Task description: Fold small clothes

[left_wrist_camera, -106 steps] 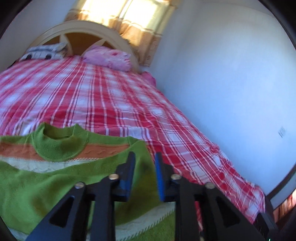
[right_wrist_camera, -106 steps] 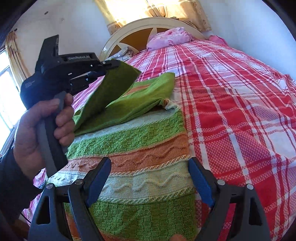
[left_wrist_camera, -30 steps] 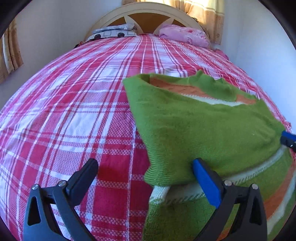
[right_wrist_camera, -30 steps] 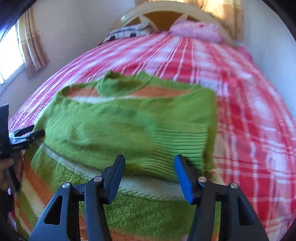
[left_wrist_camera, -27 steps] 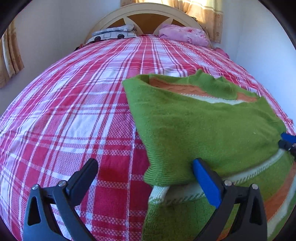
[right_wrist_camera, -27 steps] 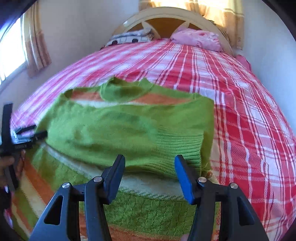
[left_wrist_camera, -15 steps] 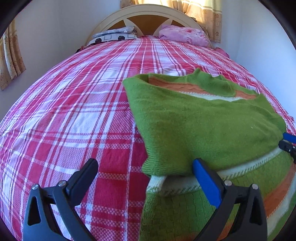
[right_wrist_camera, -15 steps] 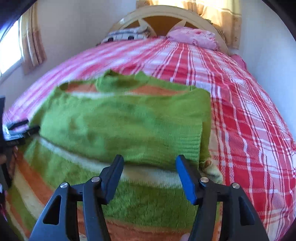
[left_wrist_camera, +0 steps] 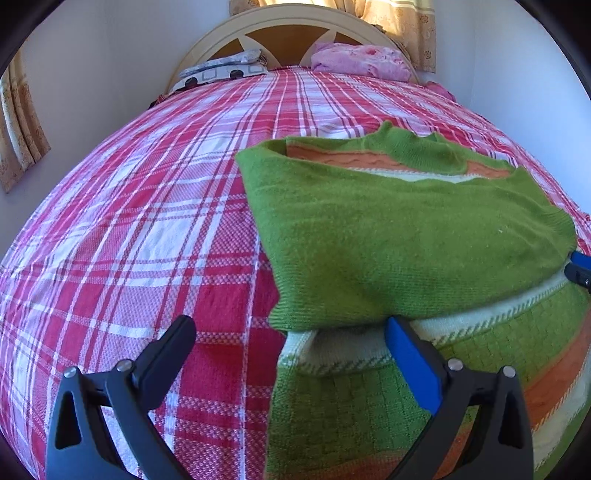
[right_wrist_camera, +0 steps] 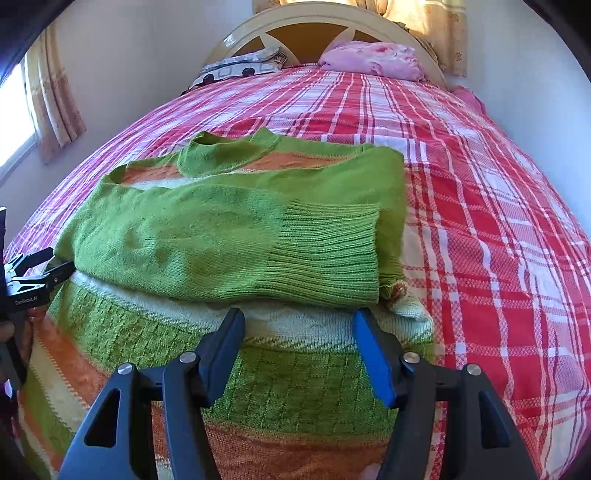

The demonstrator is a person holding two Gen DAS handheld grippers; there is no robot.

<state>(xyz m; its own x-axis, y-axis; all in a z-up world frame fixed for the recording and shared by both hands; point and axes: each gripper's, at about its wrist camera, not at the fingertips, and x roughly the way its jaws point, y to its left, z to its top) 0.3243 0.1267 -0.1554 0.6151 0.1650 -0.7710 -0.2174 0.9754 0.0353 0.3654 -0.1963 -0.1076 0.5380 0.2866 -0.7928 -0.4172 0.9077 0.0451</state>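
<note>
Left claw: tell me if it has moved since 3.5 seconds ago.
Yes. The left claw has opened and dropped the sleeve onto the sweater; the headboard now sits centred.

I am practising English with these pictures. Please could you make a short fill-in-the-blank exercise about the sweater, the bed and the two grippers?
1. The sweater is mostly ____ in colour.
2. Both sleeves lie folded ____ the sweater's body.
3. The left gripper and the right gripper are both ____.
4. The pink pillow lies by the ____ of the bed.

Missing words: green; over; open; headboard
</note>
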